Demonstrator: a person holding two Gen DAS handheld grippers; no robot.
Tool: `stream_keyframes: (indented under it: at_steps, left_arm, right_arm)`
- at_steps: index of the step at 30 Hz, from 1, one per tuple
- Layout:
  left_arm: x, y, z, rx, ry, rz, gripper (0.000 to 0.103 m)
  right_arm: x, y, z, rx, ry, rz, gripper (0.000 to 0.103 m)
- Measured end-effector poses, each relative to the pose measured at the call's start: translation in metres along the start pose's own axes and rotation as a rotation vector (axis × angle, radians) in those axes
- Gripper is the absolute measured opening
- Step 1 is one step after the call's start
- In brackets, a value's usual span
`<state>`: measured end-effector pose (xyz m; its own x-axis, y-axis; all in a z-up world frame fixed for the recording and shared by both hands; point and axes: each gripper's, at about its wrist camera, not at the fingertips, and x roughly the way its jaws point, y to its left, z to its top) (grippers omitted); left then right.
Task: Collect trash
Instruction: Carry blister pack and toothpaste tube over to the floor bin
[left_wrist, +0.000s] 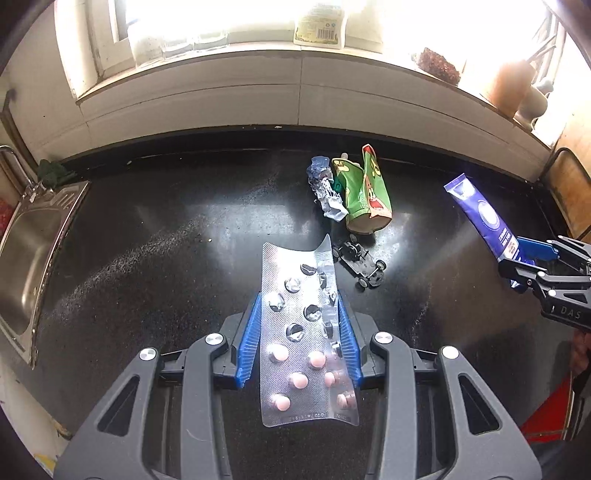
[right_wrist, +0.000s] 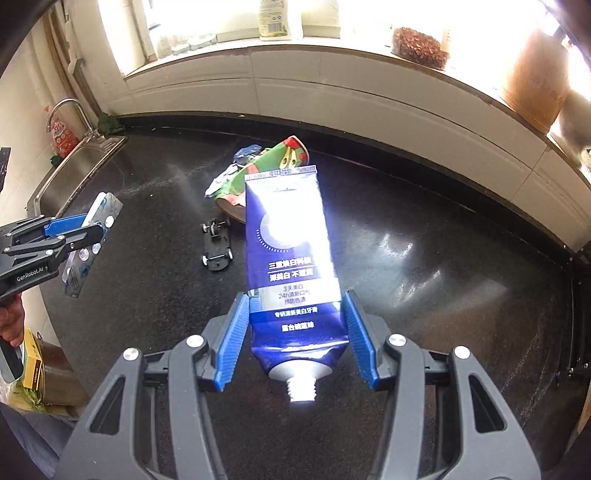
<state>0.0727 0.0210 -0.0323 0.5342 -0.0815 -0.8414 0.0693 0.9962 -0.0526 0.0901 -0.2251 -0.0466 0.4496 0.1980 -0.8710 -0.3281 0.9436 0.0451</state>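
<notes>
My left gripper (left_wrist: 300, 306) is shut on a silver pill blister pack (left_wrist: 299, 339) with several pink pills, held above the black countertop (left_wrist: 147, 258); it also shows in the right wrist view (right_wrist: 83, 240). My right gripper (right_wrist: 295, 310) is shut on a blue toothpaste tube (right_wrist: 291, 258) without a cap, seen too in the left wrist view (left_wrist: 480, 214). On the counter lie a green snack bag (left_wrist: 365, 192), a crumpled blue-white wrapper (left_wrist: 327, 192) and a small black toy car chassis (left_wrist: 360, 264).
A steel sink (left_wrist: 26, 258) with a tap (right_wrist: 70, 110) is at the left end of the counter. A white windowsill (left_wrist: 295, 85) runs along the back with a bottle (left_wrist: 319, 26), a jar (right_wrist: 419, 46) and a clay pot (right_wrist: 535, 81).
</notes>
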Motion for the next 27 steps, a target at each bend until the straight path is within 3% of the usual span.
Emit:
stream_keyframes:
  at_steps: [9, 13, 19, 27]
  left_arm:
    - [-0.024, 0.014, -0.006, -0.039, -0.046, 0.025, 0.038]
    - [-0.050, 0.031, -0.008, -0.078, -0.089, 0.049, 0.038]
    - [-0.097, 0.080, -0.042, -0.187, -0.142, 0.145, 0.038]
    - [-0.152, 0.171, -0.153, -0.428, -0.115, 0.343, 0.039]
  right_arm:
    - [-0.020, 0.022, 0.009, -0.047, -0.051, 0.021, 0.052]
    - [-0.031, 0.055, 0.028, -0.112, -0.087, 0.072, 0.052]
    - [-0.030, 0.144, 0.055, -0.264, -0.110, 0.205, 0.052]
    - [-0.007, 0.317, 0.041, -0.535, -0.023, 0.443, 0.052]
